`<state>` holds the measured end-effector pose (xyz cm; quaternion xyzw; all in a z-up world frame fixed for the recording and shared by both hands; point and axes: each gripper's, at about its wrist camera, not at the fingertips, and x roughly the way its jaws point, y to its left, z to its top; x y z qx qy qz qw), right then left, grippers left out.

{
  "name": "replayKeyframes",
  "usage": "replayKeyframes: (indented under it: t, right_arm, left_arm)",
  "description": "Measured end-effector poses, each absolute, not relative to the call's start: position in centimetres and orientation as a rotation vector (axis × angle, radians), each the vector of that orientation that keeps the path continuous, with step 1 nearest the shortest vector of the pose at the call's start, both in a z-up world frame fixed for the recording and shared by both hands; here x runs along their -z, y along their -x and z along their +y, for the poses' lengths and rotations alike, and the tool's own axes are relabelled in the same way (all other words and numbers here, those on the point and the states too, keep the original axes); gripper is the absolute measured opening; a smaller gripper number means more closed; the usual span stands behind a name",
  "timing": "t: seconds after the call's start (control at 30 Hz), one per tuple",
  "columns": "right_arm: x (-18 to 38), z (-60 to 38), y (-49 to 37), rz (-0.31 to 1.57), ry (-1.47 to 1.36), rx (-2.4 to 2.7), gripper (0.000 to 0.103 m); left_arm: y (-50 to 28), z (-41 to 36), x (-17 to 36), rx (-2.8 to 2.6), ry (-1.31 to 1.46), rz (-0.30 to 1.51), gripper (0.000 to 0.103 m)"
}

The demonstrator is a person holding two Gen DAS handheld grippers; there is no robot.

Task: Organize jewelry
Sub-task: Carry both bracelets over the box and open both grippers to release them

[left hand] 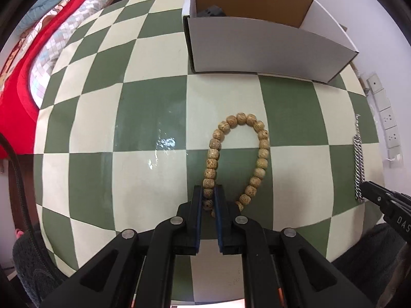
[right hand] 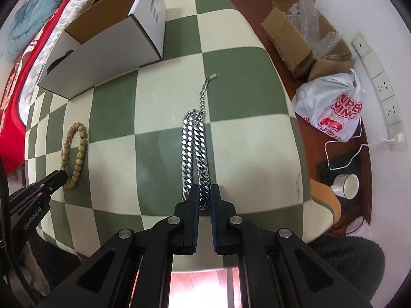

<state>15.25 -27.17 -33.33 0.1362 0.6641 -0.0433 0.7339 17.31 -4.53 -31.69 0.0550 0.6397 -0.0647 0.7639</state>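
A tan wooden bead bracelet (left hand: 258,141) lies in a loop on the green and cream checked table (left hand: 143,118). My left gripper (left hand: 208,192) is shut on the loop's near end. The bracelet also shows in the right wrist view (right hand: 79,143), with my left gripper (right hand: 60,175) at its near end. A silver chain (right hand: 195,138), folded double, lies on the table. My right gripper (right hand: 205,191) is shut on its near end. The chain also shows in the left wrist view (left hand: 358,159), with my right gripper (left hand: 366,186) at its near end. An open white cardboard box (left hand: 267,48) stands behind.
A dark object (left hand: 212,11) lies inside the box. A bed with red cover (left hand: 18,95) is left of the table. Right of the table are cardboard boxes (right hand: 290,33), a plastic bag (right hand: 331,110), a white cup (right hand: 346,184) and wall sockets (right hand: 385,92).
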Motion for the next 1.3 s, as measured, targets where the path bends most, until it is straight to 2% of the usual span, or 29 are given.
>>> replayKeyframes:
  t: [0.4,0.57,0.93,1.3]
  right_arm:
    - [32.7,-23.8,-16.6,1.455,-0.115,0.169,0.010]
    - [31.3,-24.1,-16.6,1.407,-0.212,0.122,0.008]
    - [22.4,-24.2,-17.5,1.229,-0.370,0.014,0.008]
    - [15.2,-23.8,-20.5,1.126,-0.370,-0.094,0.008]
  left_arm:
    - [-18.3,-5.0,31.7,0.130,-0.129,1.354,0.006]
    - [-17.2,-5.0,28.1,0.163,-0.109,1.299,0.006]
    - [-18.4,-5.3,19.0,0.257,-0.021,1.193,0.006]
    - [-24.0,-7.0,12.3,0.335,-0.009,1.108,0.006]
